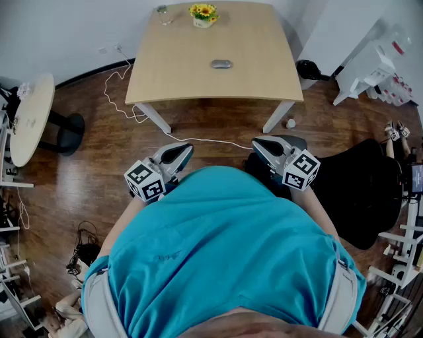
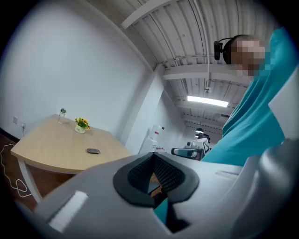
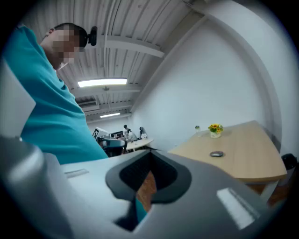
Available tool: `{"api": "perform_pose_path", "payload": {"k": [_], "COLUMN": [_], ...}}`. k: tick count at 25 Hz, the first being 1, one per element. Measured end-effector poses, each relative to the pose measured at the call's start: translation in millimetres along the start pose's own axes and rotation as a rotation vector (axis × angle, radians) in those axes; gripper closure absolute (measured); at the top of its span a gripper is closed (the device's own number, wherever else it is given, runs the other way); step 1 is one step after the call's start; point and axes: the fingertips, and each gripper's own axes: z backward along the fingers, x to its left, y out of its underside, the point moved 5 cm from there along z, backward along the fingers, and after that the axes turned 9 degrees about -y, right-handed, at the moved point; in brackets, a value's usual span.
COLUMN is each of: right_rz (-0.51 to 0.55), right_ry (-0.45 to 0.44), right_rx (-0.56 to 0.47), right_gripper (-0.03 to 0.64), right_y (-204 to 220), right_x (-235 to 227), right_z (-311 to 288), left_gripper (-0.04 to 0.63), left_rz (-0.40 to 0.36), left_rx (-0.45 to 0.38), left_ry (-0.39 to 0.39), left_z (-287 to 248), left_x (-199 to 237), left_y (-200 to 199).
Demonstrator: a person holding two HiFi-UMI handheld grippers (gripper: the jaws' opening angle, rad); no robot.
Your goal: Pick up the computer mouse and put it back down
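A dark grey computer mouse [image 1: 221, 64] lies near the middle of a light wooden table [image 1: 198, 82] at the top of the head view. It also shows small and far off as the mouse [image 2: 93, 151] in the left gripper view and the mouse [image 3: 216, 153] in the right gripper view. My left gripper [image 1: 184, 152] and right gripper [image 1: 259, 143] are held close to the person's teal shirt, over the wooden floor and well short of the table. Both point level. The left gripper [image 2: 153, 156] and the right gripper [image 3: 150, 156] have their jaws together with nothing between them.
A pot of yellow flowers [image 1: 203, 14] and a small glass bottle [image 1: 162, 13] stand at the table's far edge. A white cable [image 1: 122, 99] trails on the floor left of the table. A round side table [image 1: 30, 115] stands left, a black chair [image 1: 360, 188] right, a white rack [image 1: 370, 69] beyond it.
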Motion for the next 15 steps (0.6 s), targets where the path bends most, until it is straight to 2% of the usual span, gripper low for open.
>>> {"api": "perform_pose_path", "payload": {"k": [10,15], "right_rz": [-0.005,-0.021], "right_ry": [-0.017,-0.019], "right_rx": [-0.028,-0.038], "right_gripper": [0.614,0.614], "right_y": [5.8,11.6], "right_x": [-11.9,-20.9], "right_z": [44.1,53.9], "left_gripper": [0.591,0.591], "left_rz": [-0.025,-0.014], "left_rx": [0.021,0.038], "left_ry": [-0.022,-0.034], "left_z": [-25.0,-30.2], "left_x": [-35.9,-42.8], "left_y": [6.1,9.6]}}
